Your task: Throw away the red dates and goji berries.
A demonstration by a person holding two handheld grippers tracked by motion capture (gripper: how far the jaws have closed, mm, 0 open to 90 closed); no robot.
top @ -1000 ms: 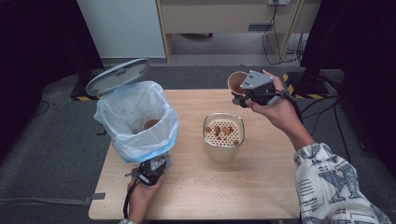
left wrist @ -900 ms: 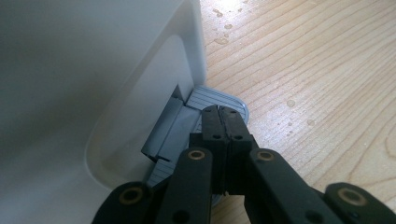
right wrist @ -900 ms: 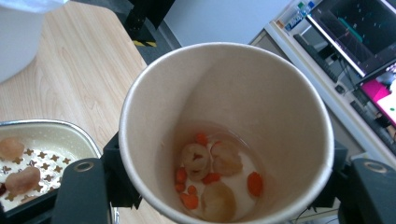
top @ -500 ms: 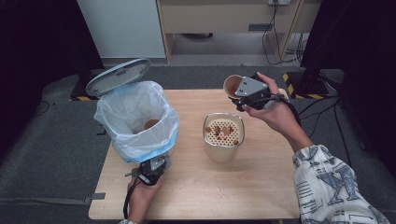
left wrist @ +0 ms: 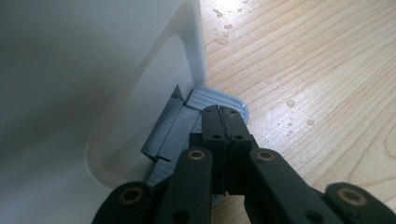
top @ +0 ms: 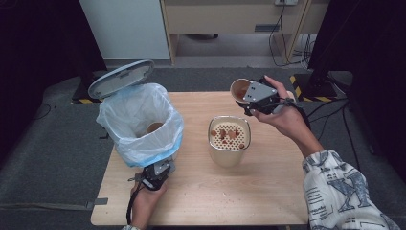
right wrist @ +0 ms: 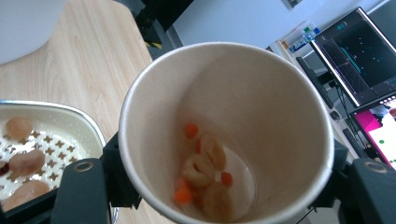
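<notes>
Clamped on the sides of a paper cup (right wrist: pixel 224 135), the right gripper (top: pixel 256 98) holds it tilted above the far right part of the table (top: pixel 268 191); bits of food (right wrist: pixel 205 175) lie at the cup's bottom. Just nearer and to the left stands a cream container with a perforated strainer top (top: pixel 229 139) carrying a few pieces. At the near left, the left gripper (left wrist: pixel 223 122), jaws fully closed, presses on the grey pedal (left wrist: pixel 217 99) of the white bin (top: pixel 139 127), whose lid (top: pixel 122 77) stands open.

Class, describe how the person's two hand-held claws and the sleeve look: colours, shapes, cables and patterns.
Both claws are black. The left claw has linked black bars with brass-coloured pivot pins, and a black cable trails from it. The right claw carries a grey three-cornered plate on top. The sleeve is white with dark printed lettering.
</notes>
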